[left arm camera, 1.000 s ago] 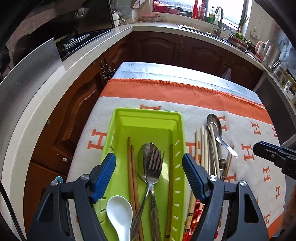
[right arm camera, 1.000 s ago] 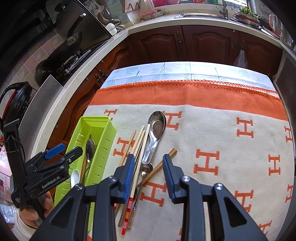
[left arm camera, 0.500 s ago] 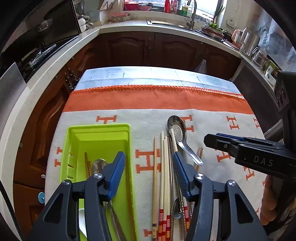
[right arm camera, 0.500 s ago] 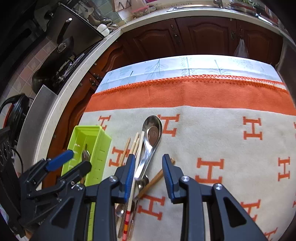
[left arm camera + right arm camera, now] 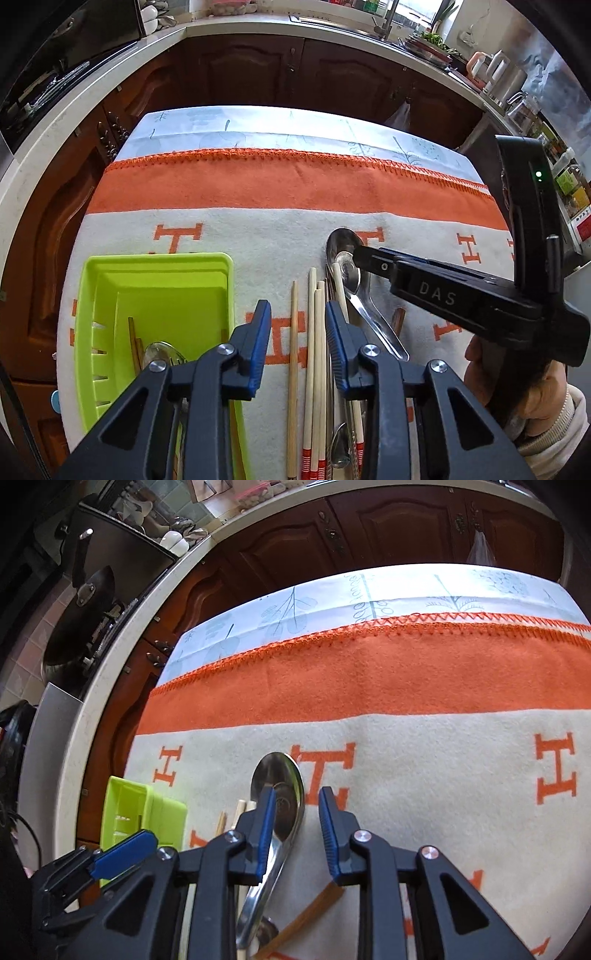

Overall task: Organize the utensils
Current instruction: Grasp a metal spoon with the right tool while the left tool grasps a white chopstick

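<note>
A lime green utensil tray [image 5: 155, 280] sits at the left of the cloth and holds a metal spoon [image 5: 162, 352] and brown chopsticks [image 5: 135, 341]. Right of it lie loose pale chopsticks [image 5: 314, 332] and a large steel spoon [image 5: 345, 258]. My left gripper [image 5: 297, 314] is open, low over the pale chopsticks. My right gripper [image 5: 293, 794] is open, its fingers straddling the steel spoon's bowl [image 5: 277, 775]; it also shows in the left wrist view [image 5: 360, 253]. A brown chopstick [image 5: 310, 912] lies under it.
An orange and cream blanket with H marks [image 5: 443, 775] covers the table. Wooden cabinets [image 5: 295, 70] and a counter with a sink [image 5: 388, 29] run behind. A stove with a pan [image 5: 85, 602] stands at the left.
My left gripper has swung right from above the tray to above the loose chopsticks. My right gripper has moved forward and down over the steel spoon's bowl.
</note>
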Available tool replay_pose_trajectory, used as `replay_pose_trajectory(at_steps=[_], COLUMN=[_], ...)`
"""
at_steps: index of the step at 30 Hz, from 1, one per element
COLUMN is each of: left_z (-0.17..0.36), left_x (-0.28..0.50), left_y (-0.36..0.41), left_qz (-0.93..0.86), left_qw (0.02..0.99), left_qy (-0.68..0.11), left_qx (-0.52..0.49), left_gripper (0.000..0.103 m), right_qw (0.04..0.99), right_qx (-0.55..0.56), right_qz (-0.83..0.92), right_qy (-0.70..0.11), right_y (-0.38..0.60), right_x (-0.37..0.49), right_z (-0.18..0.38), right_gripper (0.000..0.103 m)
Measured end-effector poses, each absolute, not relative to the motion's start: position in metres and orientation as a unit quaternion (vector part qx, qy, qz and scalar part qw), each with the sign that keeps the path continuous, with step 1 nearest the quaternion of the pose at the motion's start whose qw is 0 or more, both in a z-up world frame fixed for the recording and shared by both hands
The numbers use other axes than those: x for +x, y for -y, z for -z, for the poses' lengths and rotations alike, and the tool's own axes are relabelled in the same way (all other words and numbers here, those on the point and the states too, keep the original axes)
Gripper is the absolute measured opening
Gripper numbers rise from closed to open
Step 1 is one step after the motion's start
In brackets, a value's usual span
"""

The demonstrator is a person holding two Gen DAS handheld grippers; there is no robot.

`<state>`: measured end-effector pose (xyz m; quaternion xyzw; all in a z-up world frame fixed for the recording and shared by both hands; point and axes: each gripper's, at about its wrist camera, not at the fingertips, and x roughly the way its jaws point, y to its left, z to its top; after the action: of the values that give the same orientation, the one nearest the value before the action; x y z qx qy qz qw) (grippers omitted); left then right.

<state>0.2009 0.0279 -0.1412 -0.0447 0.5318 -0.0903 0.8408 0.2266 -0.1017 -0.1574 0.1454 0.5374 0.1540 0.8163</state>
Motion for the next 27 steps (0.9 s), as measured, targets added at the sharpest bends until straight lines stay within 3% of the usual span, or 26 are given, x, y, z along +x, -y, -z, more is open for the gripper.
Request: replay_pose_trajectory(at_steps=[7, 18, 21, 27], left_z=[0.147, 0.156, 0.159, 0.166], left_x=[0.206, 0.209, 0.208, 0.203], left_y=[-0.024, -0.009, -0.001, 0.010], left_qz=[0.095, 0.117, 0.126, 0.129], left_qw=[0.837, 0.826, 0.823, 0.817], left_qy=[-0.537, -0.548, -0.551, -0.560], left_qx=[-0.050, -0.062, -0.058, -0.048], left_gripper=[0.028, 0.028, 0.021, 0.021], right_qw=[0.833, 0.860, 0.862, 0.863], right_qx=[0.091, 0.119, 0.146, 0.185], right_qz=[-0.161, -0.143, -0.141, -0.143], right_qy=[-0.521, -0.475, -0.464, -0.449], right_y=[0.085, 0.122, 0.142, 0.172], right_x=[0.226, 0.206, 0.198, 0.173], right_z=[0.162, 0.138, 0.130, 0.122], right_gripper=[0.004, 0.001, 0.001, 0.001])
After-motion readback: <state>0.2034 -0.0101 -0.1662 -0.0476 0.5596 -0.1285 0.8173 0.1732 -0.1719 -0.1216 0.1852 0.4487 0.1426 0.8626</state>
